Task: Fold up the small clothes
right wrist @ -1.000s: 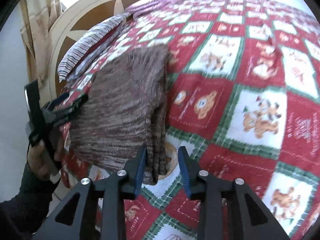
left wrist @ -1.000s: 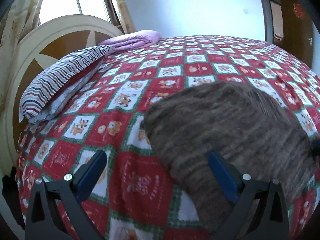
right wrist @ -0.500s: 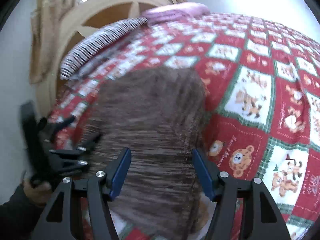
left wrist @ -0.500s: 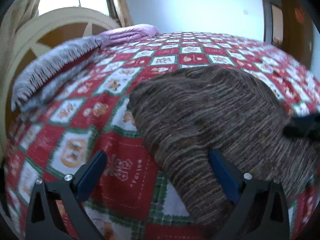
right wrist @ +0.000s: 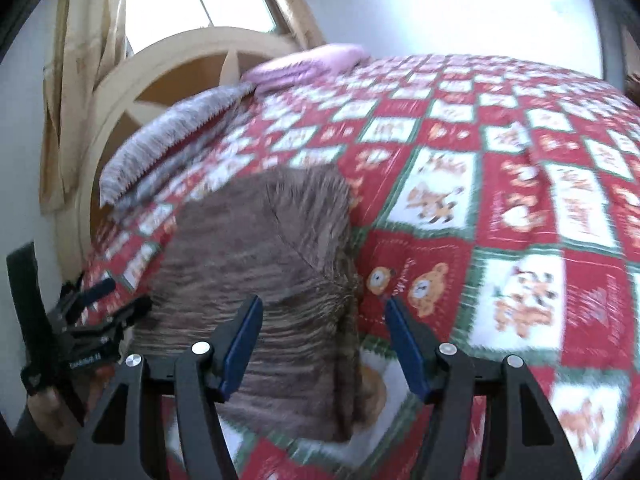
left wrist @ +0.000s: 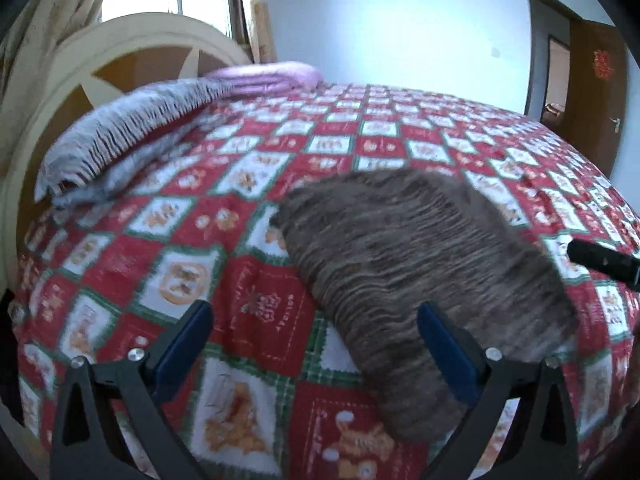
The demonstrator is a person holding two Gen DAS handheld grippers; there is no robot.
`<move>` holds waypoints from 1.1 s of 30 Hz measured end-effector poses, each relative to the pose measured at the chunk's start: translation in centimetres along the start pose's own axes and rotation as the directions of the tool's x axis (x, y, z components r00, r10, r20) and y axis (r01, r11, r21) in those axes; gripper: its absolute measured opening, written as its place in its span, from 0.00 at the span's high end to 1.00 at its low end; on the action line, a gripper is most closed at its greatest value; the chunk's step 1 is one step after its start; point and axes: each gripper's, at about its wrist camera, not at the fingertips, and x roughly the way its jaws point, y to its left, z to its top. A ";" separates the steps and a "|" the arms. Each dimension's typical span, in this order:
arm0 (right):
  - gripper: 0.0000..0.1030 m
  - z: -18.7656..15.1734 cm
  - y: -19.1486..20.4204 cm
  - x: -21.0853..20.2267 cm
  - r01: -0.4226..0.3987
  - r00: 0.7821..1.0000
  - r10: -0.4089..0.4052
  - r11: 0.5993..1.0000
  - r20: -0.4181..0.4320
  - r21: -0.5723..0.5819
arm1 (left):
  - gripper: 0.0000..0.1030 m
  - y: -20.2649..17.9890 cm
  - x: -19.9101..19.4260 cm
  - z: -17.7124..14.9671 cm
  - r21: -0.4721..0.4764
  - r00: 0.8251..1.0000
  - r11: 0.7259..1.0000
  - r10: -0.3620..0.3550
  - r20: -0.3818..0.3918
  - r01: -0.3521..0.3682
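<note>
Left gripper (left wrist: 316,340): fingers wide apart, holding nothing, just above the bed.
Right gripper (right wrist: 324,344): fingers just opened, holding nothing; the cloth's edge lies below them.
Brown cloth (left wrist: 420,264): folded flat on the quilt (left wrist: 256,312), near the front edge.
Pillow (left wrist: 132,132): far left, by the headboard (left wrist: 48,80).

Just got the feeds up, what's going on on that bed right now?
A person is folding a brown striped knit garment on the bed's red and green Christmas-print quilt. It lies folded into a compact rectangle, held by neither tool. The right gripper has just opened, nothing pinched, poised over the garment's near edge. The left gripper is wide open beside its other side.
</note>
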 end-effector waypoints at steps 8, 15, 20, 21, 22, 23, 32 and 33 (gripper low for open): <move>0.35 0.2 3.8 -7.1 0.001 0.989 0.003 1.000 0.145 -0.029 | 0.00 0.2 -5.5 1.8 -0.007 0.990 0.999 -0.046 0.136 0.047; 0.34 -0.3 5.8 -9.4 -0.006 0.984 0.017 0.998 0.175 -0.063 | 0.00 -0.1 -7.3 2.3 0.006 0.982 0.998 -0.059 0.179 0.059; 0.34 -0.6 6.2 -9.9 -0.011 0.983 0.023 0.998 0.184 -0.066 | 0.00 -0.3 -7.7 2.3 0.006 0.980 0.999 -0.051 0.191 0.051; 0.34 -0.7 6.3 -10.0 -0.013 0.982 0.025 0.998 0.186 -0.067 | 0.00 -0.2 -7.6 2.3 0.006 0.980 0.999 -0.053 0.191 0.053; 0.34 -0.8 6.3 -10.1 -0.013 0.982 0.026 0.998 0.187 -0.068 | 0.00 -0.2 -7.7 2.3 0.006 0.980 0.999 -0.052 0.190 0.052; 0.34 -0.9 6.4 -10.2 -0.012 0.981 0.025 0.997 0.190 -0.070 | 0.00 -0.3 -7.6 2.3 0.006 0.980 0.999 -0.053 0.190 0.052; 0.34 -1.1 6.7 -10.3 -0.010 0.982 0.024 0.997 0.187 -0.076 | 0.00 -0.8 -8.0 2.1 0.018 0.980 0.998 -0.056 0.192 0.053; 0.34 -1.1 6.7 -10.4 -0.009 0.982 0.024 0.997 0.189 -0.077 | 0.00 -0.8 -8.0 2.1 0.017 0.980 0.999 -0.054 0.192 0.052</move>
